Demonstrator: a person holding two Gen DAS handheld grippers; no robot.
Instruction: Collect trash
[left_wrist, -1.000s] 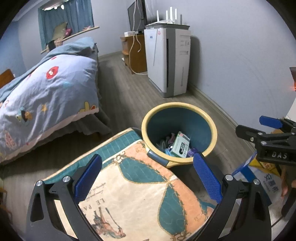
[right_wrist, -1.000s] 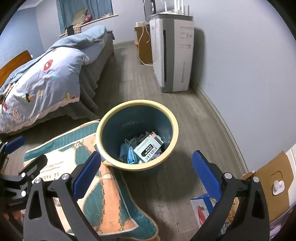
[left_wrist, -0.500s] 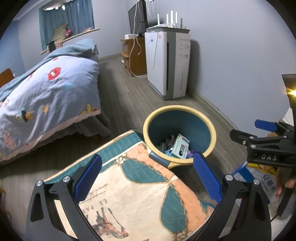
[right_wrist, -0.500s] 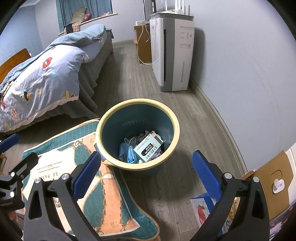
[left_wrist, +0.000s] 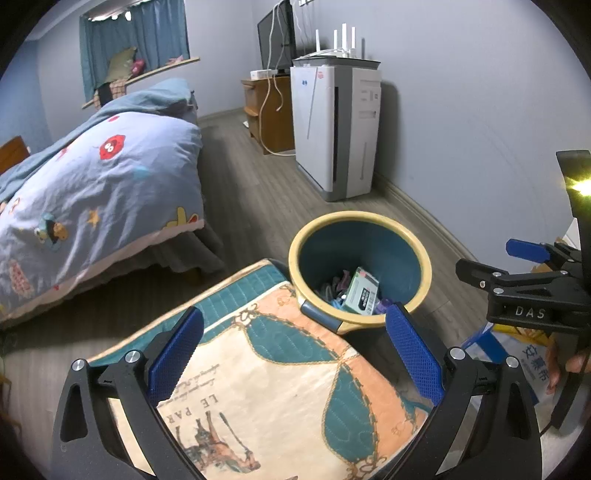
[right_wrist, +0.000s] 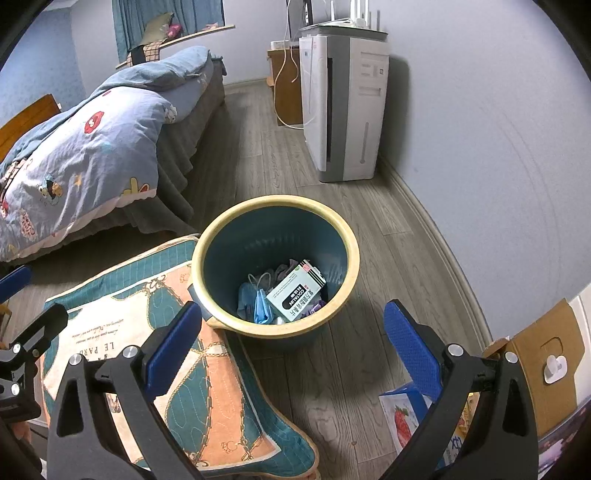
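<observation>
A round bin (left_wrist: 417, 240) (right_wrist: 347, 236), teal with a yellow rim, stands on the wooden floor. Inside lie a white and green box (left_wrist: 362, 291) (right_wrist: 295, 293), blue face masks (right_wrist: 258, 306) and other scraps. My left gripper (left_wrist: 295, 354) hangs open over a patterned cushion (left_wrist: 266, 369), short of the bin, with nothing between its blue pads. My right gripper (right_wrist: 291, 347) is open and empty too, above the bin's near rim. The right gripper (left_wrist: 524, 280) also shows at the right edge of the left wrist view.
A bed with a blue printed duvet (left_wrist: 92, 184) (right_wrist: 81, 147) fills the left. A white air purifier (left_wrist: 336, 129) (right_wrist: 343, 107) stands against the wall beyond the bin. A blue and white package (left_wrist: 517, 362) (right_wrist: 406, 417) and a cardboard box (right_wrist: 546, 354) lie at the right.
Both grippers have drawn back and risen slightly, so the bin sits a little farther away. Both stayed open and empty.
</observation>
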